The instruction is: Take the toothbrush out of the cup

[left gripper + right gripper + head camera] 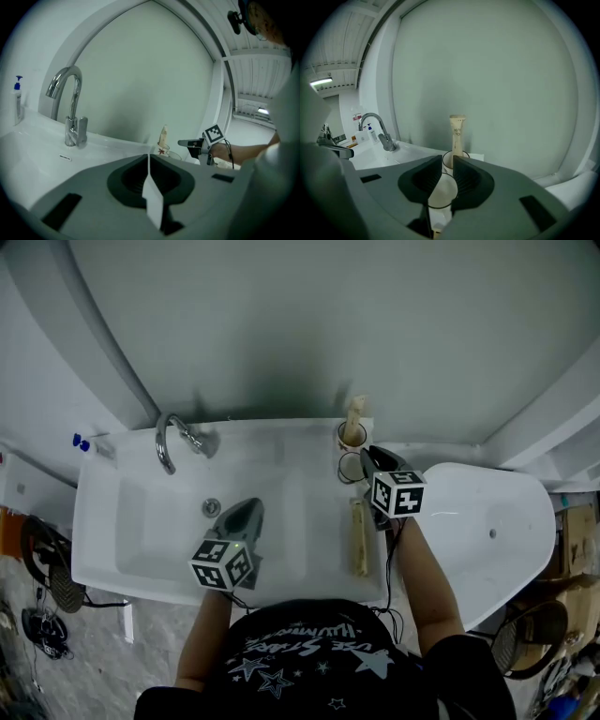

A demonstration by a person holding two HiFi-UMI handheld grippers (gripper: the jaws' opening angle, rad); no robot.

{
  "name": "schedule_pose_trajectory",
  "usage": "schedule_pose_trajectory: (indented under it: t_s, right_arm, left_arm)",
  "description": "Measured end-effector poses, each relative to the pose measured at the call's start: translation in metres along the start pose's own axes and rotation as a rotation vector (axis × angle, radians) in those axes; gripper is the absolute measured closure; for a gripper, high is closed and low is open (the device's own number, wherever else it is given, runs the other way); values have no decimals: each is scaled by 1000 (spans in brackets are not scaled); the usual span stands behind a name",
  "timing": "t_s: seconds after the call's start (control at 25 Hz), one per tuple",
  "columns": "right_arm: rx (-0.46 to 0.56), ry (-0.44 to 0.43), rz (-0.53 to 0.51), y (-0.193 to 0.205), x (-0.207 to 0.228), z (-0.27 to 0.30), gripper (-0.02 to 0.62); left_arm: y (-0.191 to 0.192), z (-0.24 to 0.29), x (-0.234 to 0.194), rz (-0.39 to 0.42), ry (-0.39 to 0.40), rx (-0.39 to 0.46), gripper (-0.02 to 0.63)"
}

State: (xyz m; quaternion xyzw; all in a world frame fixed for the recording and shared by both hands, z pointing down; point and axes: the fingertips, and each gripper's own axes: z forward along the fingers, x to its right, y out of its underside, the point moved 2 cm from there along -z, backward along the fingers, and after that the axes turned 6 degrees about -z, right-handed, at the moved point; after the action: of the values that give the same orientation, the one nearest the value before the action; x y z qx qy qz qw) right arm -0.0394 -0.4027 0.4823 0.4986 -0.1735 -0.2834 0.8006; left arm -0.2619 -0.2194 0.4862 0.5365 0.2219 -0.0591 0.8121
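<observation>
A beige toothbrush [359,538] lies flat on the sink's right rim, outside the cups. Two glass cups stand at the back right of the rim. The rear cup [352,436] holds an upright cream tube [457,133]; the nearer cup [351,468] looks empty. My right gripper [368,455] hovers just over the nearer cup [442,190]. Its jaws [447,161] stand slightly apart with nothing between them, so it is open. My left gripper [252,506] hangs over the basin; its tips [149,157] meet, shut on nothing.
A chrome faucet [173,439] rises at the back left of the white sink [103,521], with a drain [213,507] in the basin. A blue-topped pump bottle [18,98] stands at the far left corner. A white rounded fixture [487,521] adjoins the sink's right side.
</observation>
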Motion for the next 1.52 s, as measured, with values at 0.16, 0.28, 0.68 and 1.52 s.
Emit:
schedule_pose_trajectory:
  t_s: [0.16, 0.28, 0.68, 1.52]
  right_arm:
    - [2, -5, -24, -7, 9, 20, 515]
    - [-6, -5, -44, -9, 18, 34, 515]
    - [-29, -44, -79, -11, 29, 73, 515]
    - [-18, -43, -83, -12, 28, 85, 568]
  left_arm:
    - [-5, 8, -5, 0, -28, 9, 581]
    - [-6, 14, -8, -1, -44, 8, 581]
    - [-3, 28, -16, -13, -80, -25, 581]
    - [2, 24, -21, -33, -107, -27, 581]
